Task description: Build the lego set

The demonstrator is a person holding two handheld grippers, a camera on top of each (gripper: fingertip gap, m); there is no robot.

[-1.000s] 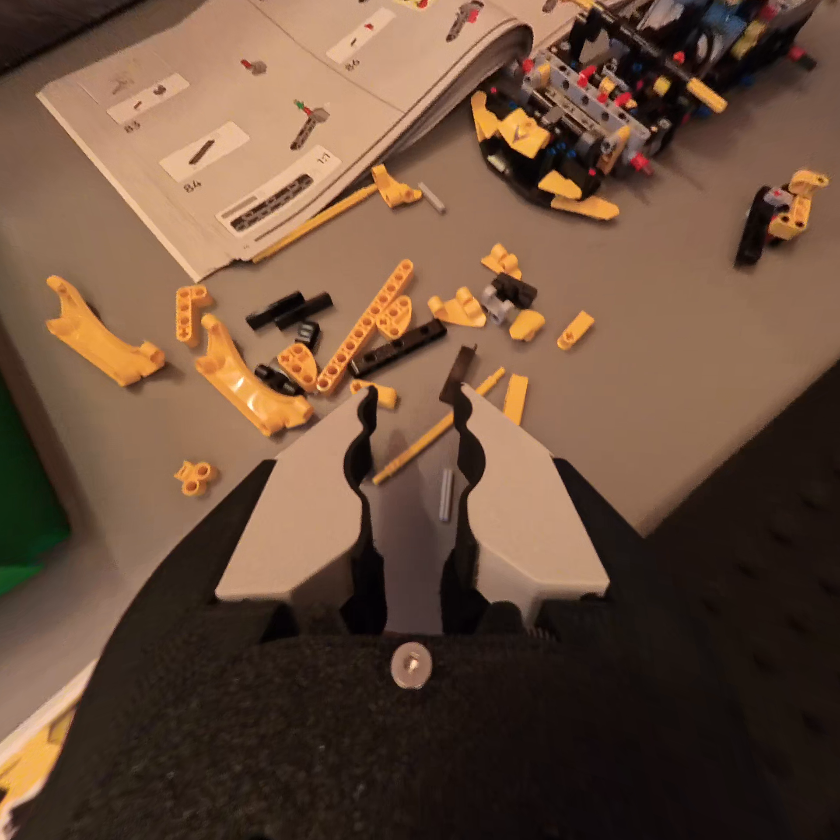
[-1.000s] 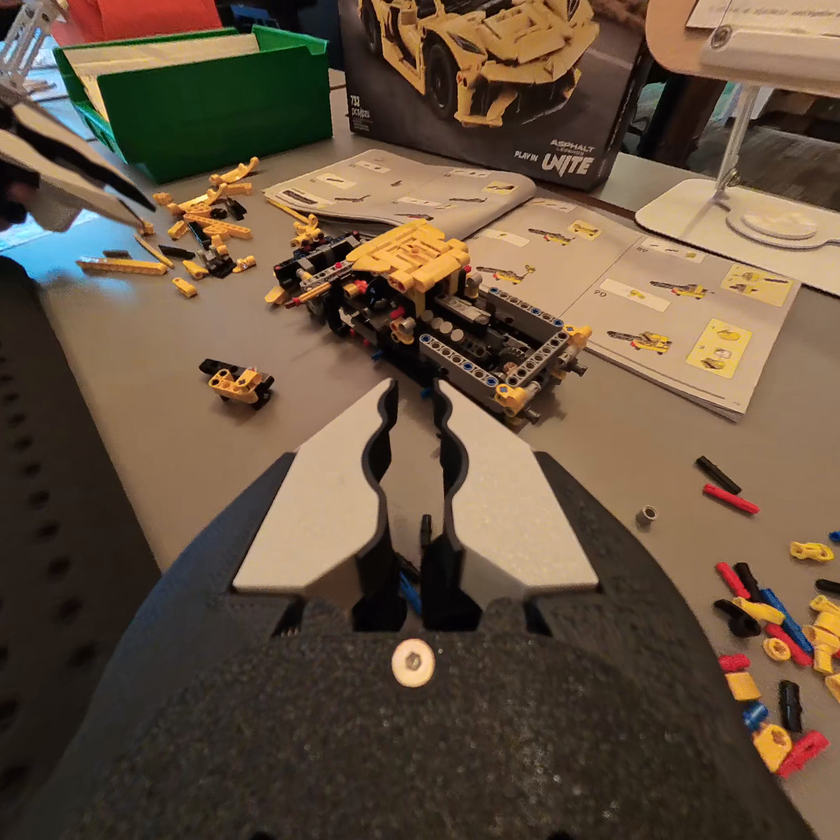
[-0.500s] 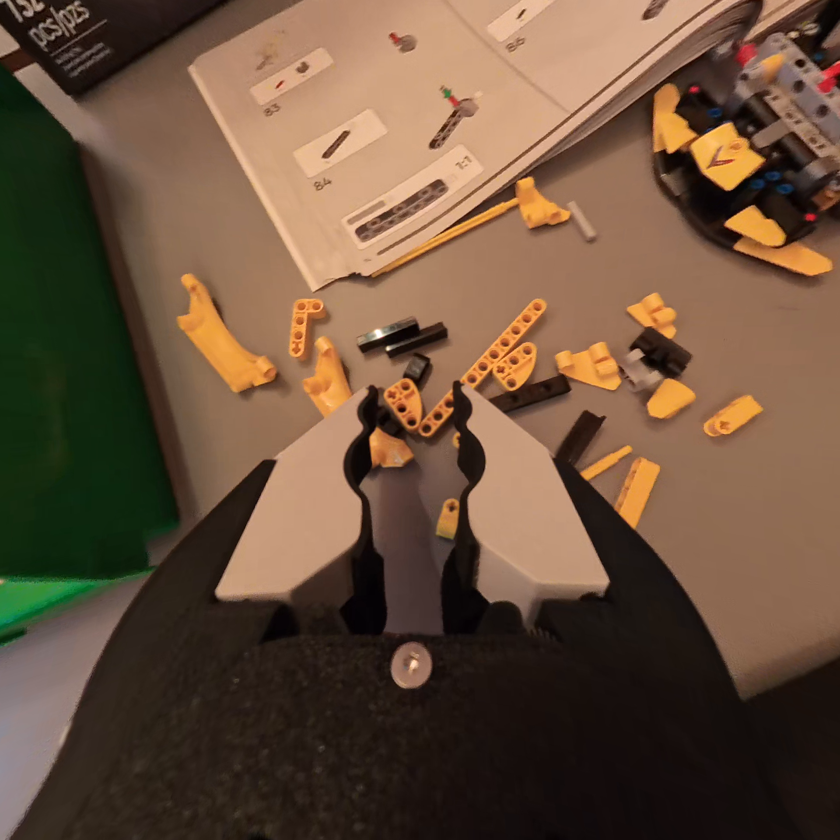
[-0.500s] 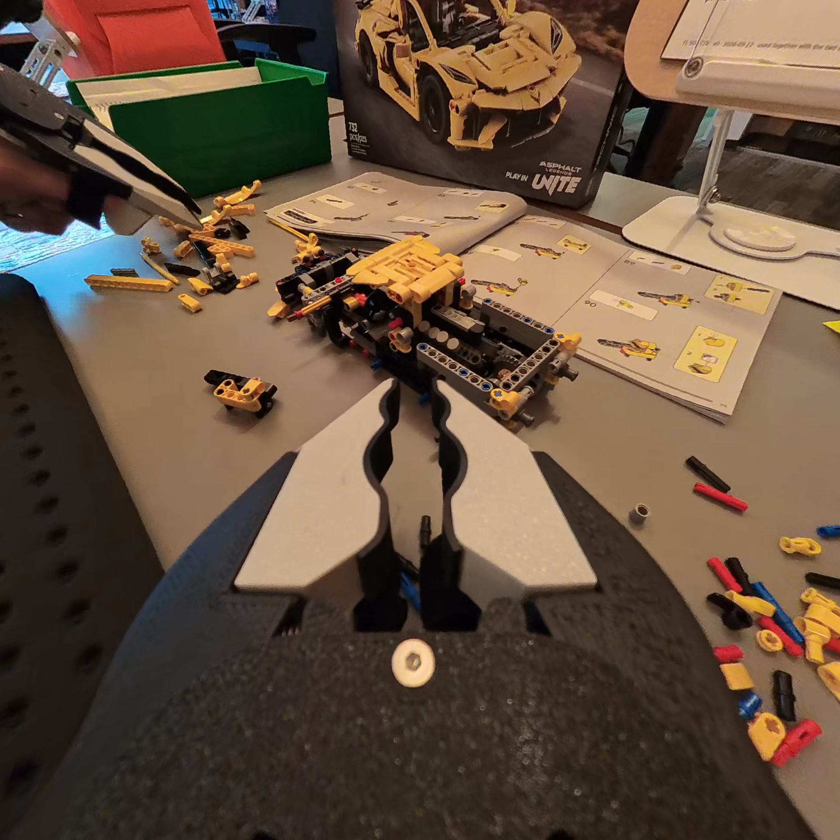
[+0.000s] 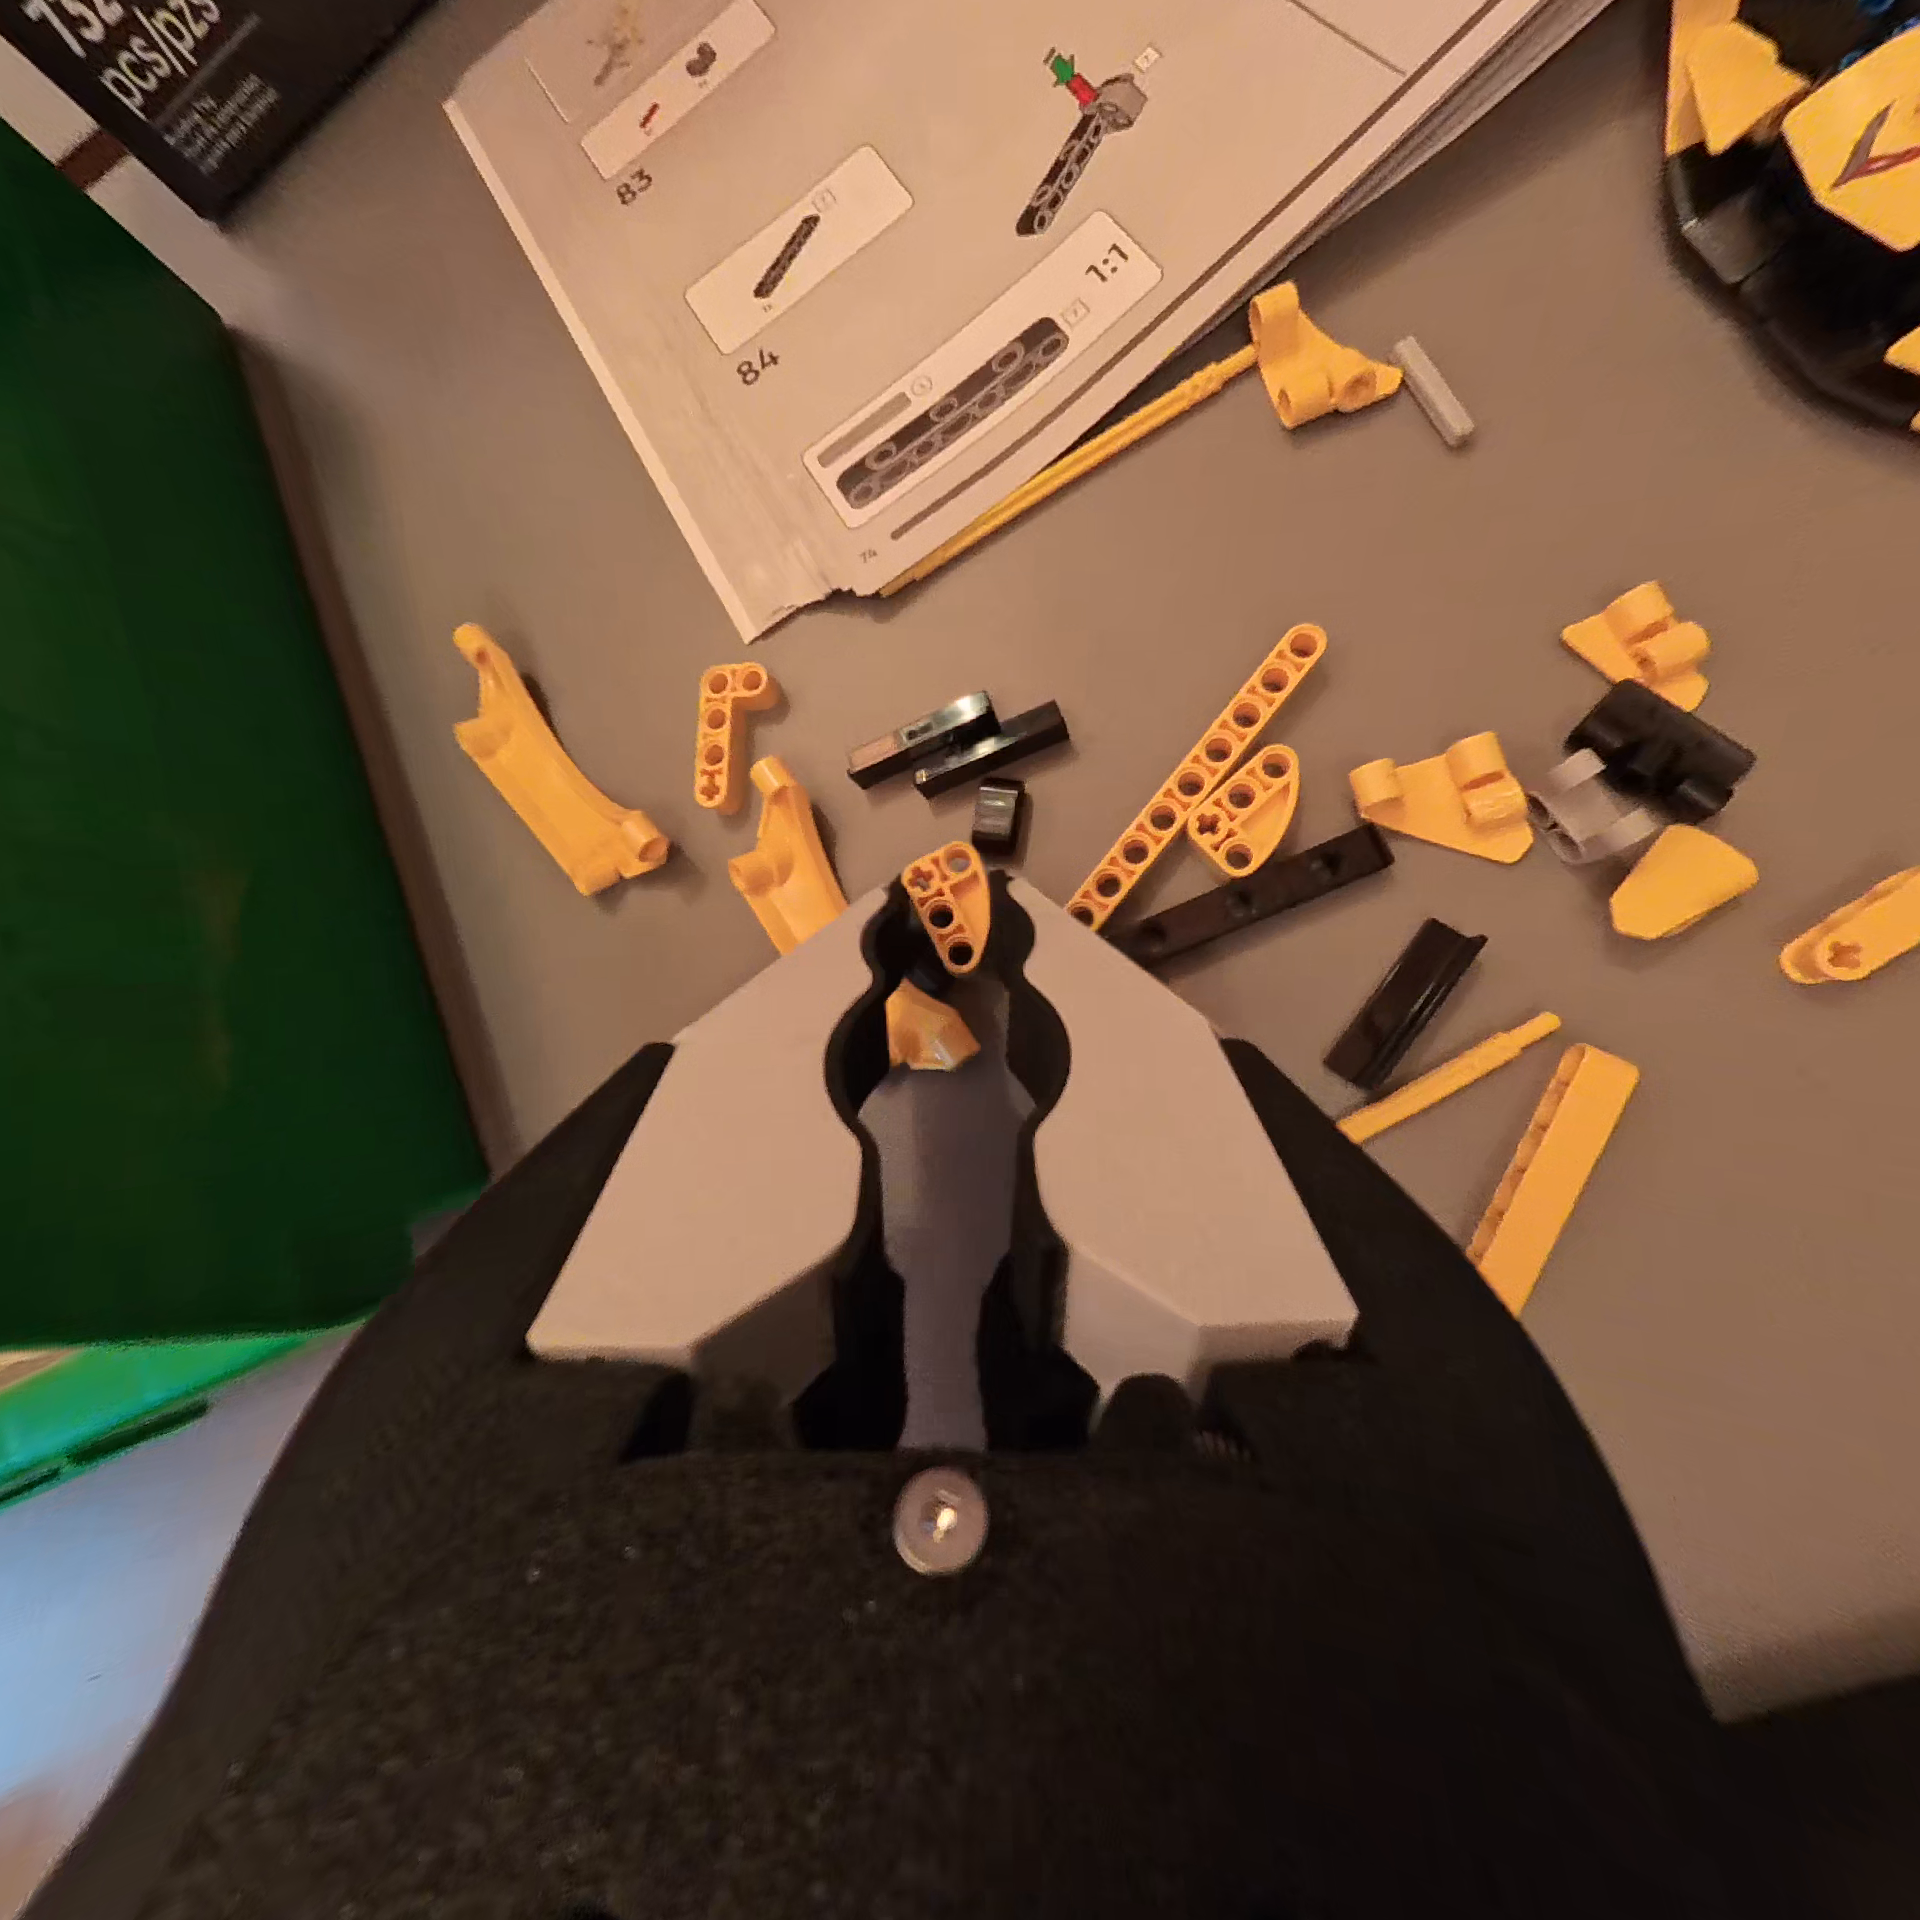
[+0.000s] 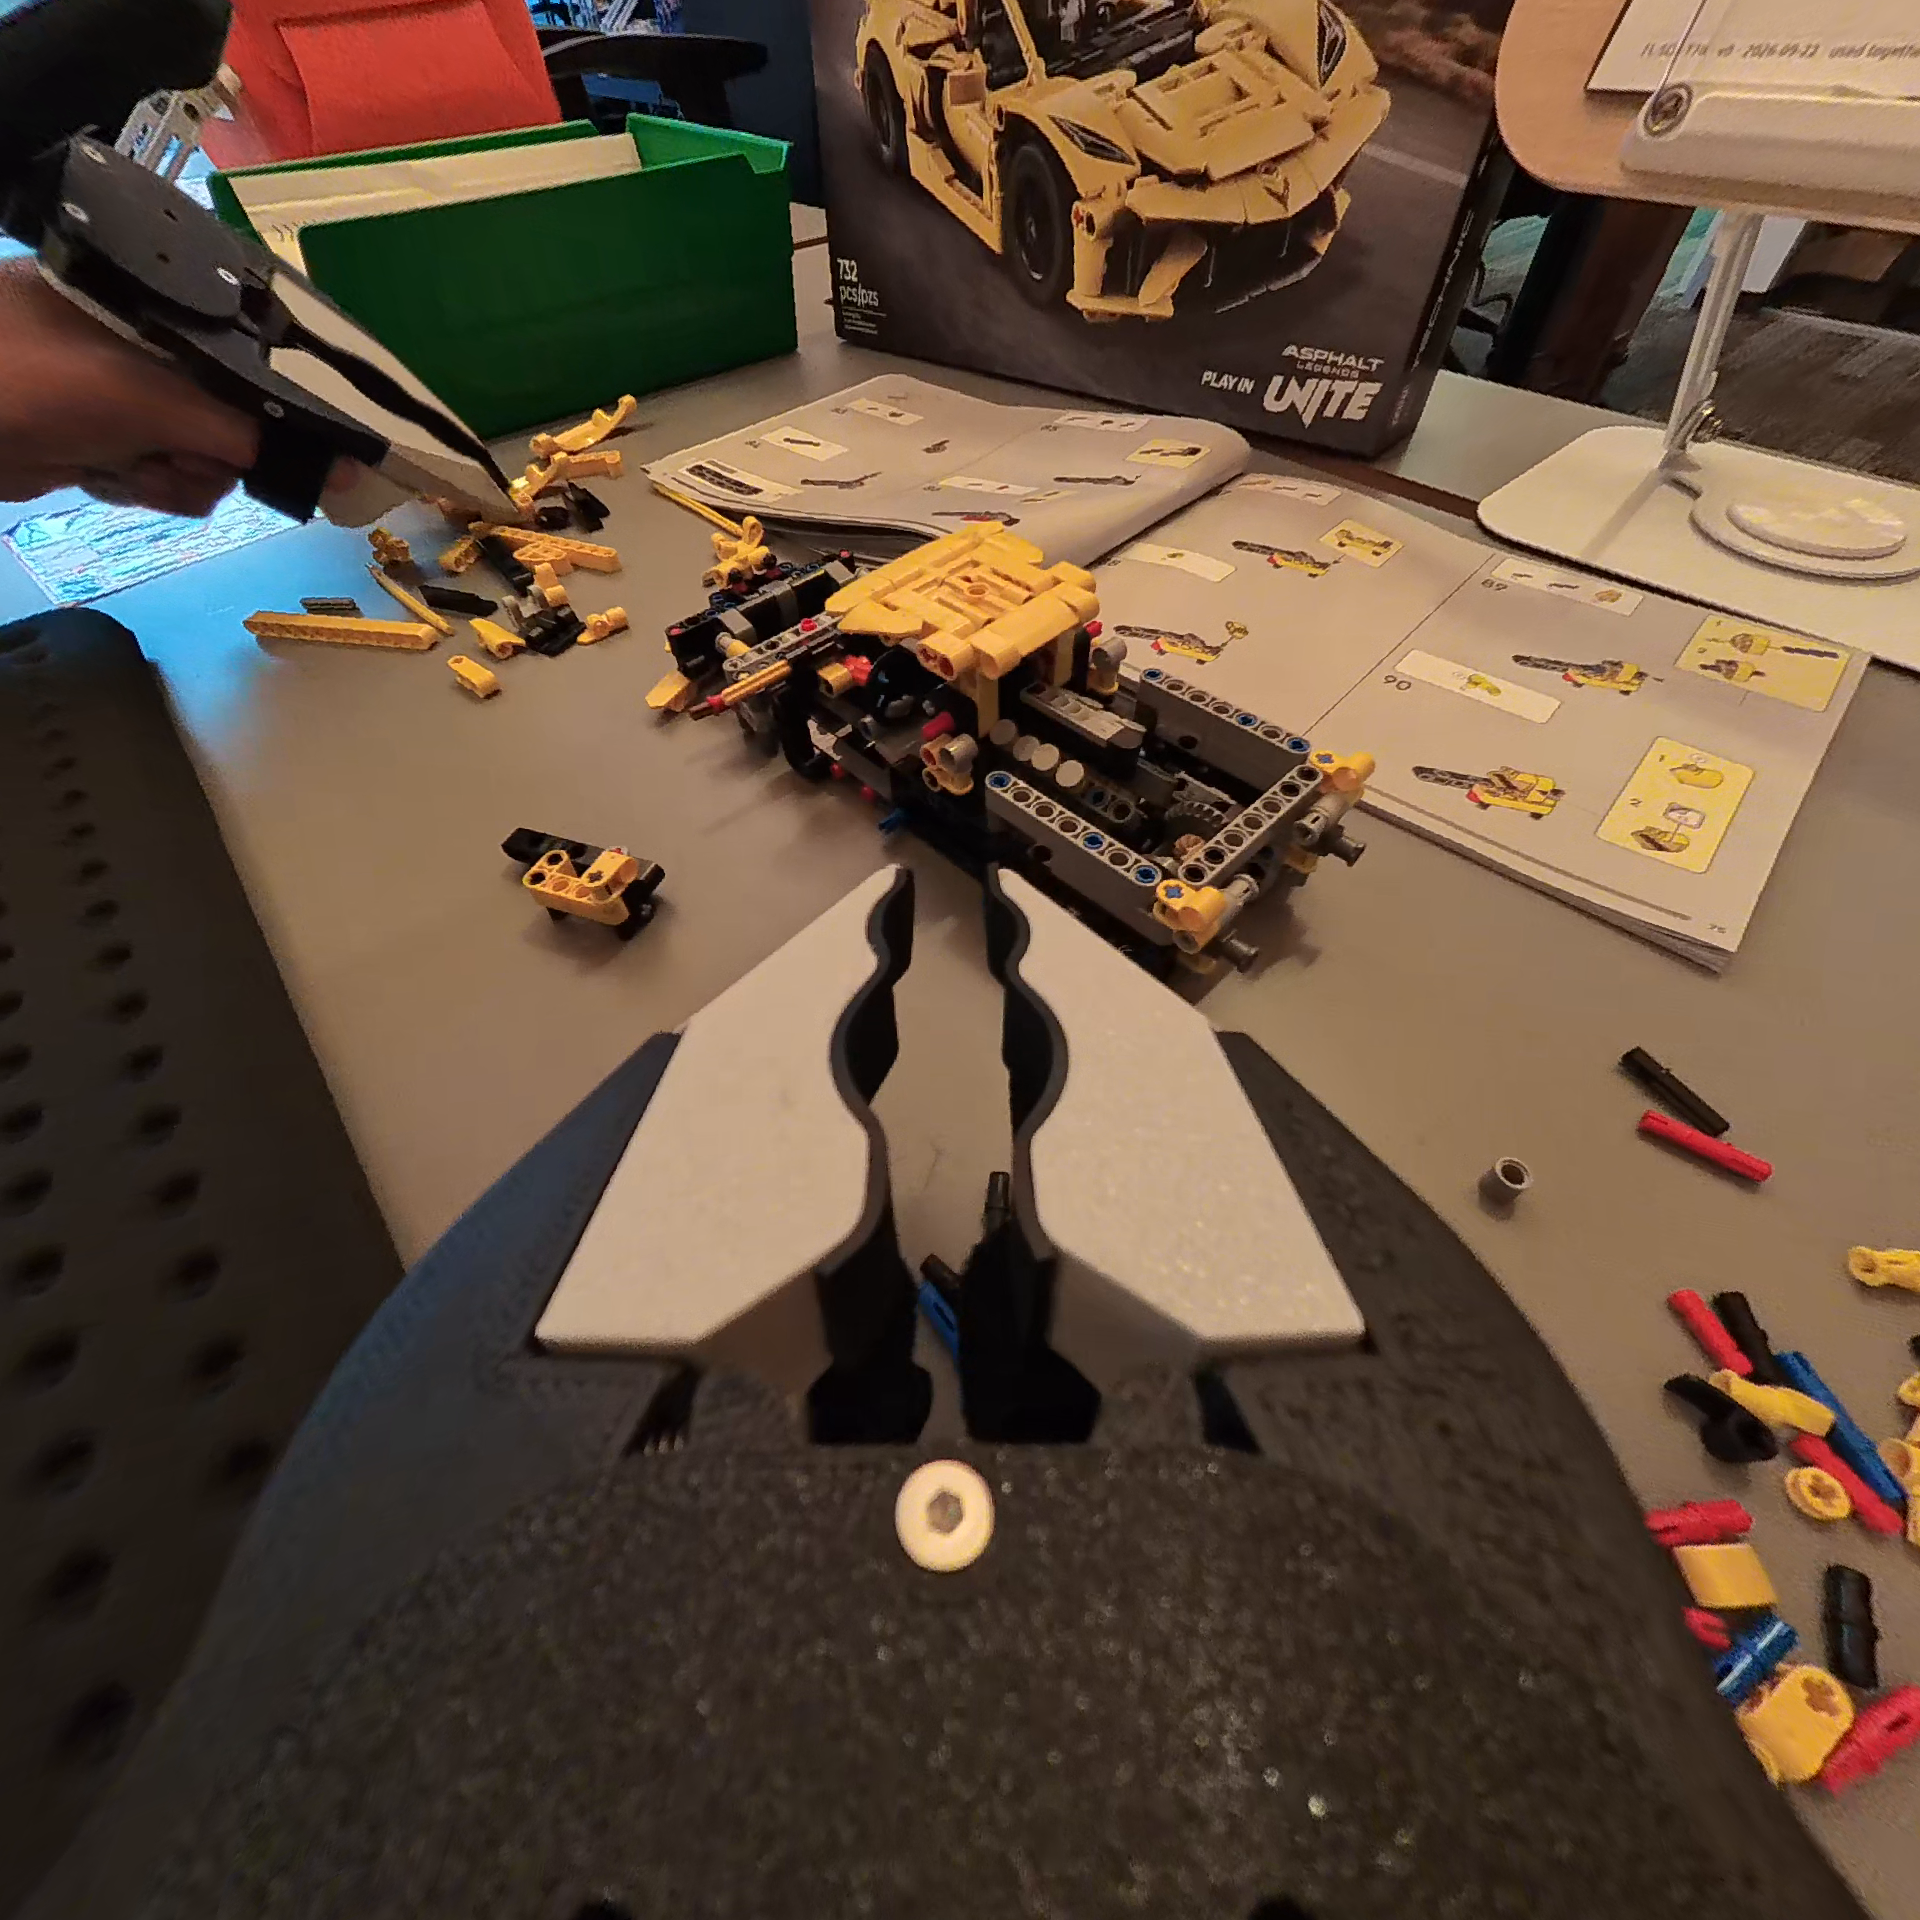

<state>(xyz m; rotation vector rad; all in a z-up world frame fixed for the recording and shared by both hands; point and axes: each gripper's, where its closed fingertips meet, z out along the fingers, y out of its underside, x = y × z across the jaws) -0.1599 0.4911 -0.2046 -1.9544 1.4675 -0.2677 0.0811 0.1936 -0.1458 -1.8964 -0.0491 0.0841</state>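
In the left wrist view, the left gripper (image 5: 948,902) has come down into the loose pieces, and its tips now pinch a small yellow piece (image 5: 943,906) on the table (image 5: 1195,561), so a pickup is probably starting. In the right wrist view, the right gripper (image 6: 948,896) waits slightly apart and empty before the half-built car (image 6: 997,717).

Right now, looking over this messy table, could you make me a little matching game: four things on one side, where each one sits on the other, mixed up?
Things
1. small yellow three-hole piece
2. green bin
3. half-built car
4. red pin

Places
A. at the table's back left, beside the set's box
B. between the left gripper's fingertips
C. on the open instruction booklet's near edge, ahead of the right gripper
D. loose on the table, right of the right gripper

Pairs: 1-B, 2-A, 3-C, 4-D
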